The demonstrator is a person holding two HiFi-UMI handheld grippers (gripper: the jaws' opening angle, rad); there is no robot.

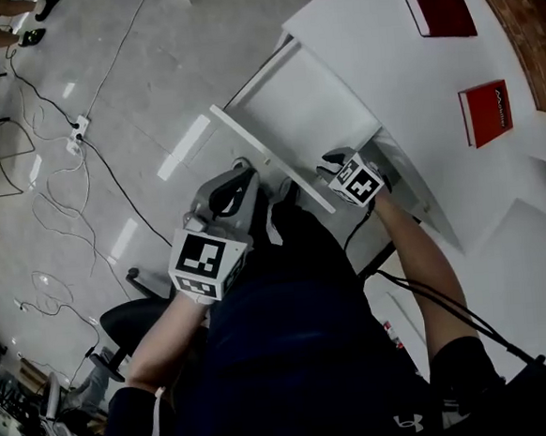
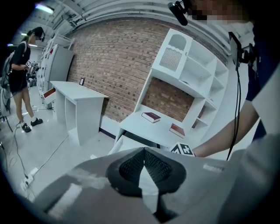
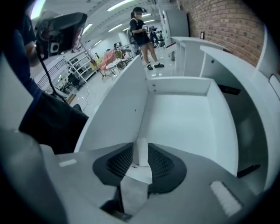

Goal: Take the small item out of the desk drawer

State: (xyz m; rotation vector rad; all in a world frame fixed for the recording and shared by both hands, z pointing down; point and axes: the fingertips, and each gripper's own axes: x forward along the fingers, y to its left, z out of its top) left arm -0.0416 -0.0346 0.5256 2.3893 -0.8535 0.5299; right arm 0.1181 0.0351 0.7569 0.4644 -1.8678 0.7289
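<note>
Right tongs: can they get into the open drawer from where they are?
Probably yes. The right tongs sit at the end of the pulled-out drawer, nothing over its open top. Jaws a little apart with a white strip between them; I can't tell what it is.

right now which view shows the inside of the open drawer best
The right gripper view: it looks straight into the drawer, showing its white floor and walls. The head view sees it from above, smaller and at an angle. The left gripper view shows only its front end, below the desk.
</note>
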